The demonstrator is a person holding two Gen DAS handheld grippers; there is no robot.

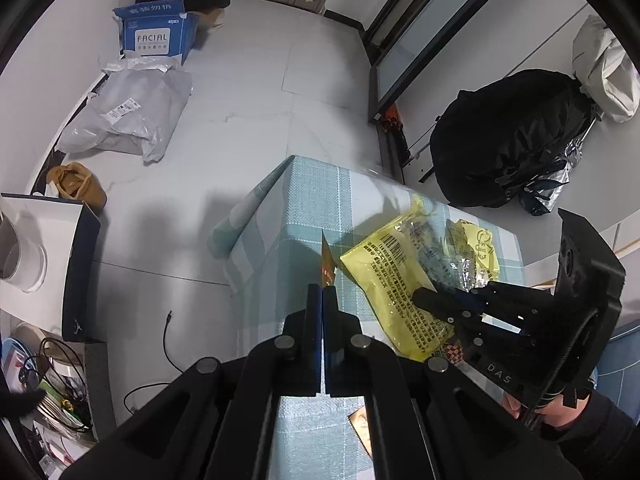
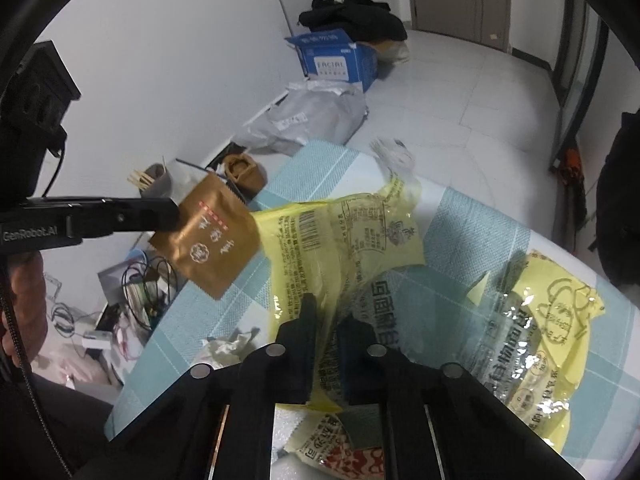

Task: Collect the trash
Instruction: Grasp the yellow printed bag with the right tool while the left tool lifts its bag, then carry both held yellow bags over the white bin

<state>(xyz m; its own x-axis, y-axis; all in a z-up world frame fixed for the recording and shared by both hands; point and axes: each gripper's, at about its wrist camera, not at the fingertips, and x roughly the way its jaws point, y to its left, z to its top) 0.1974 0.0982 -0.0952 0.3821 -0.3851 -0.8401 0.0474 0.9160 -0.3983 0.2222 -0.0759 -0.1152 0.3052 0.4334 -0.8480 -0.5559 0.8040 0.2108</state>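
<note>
Left tool [image 2: 176, 214] pinches a brown packet [image 2: 208, 240] edge-on above the worktop [image 2: 180, 328]. Right tool [image 2: 326, 316] clamps the yellow bag [image 2: 340, 232] lying there; its lower print is hidden behind the tool.

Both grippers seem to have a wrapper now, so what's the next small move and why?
Probably lift the right gripper straight up a little. Its jaws are pinched on the yellow wrapper, which lies on the table, partly over other packets. The left gripper already holds the brown packet clear of the table, so it can wait.
</note>
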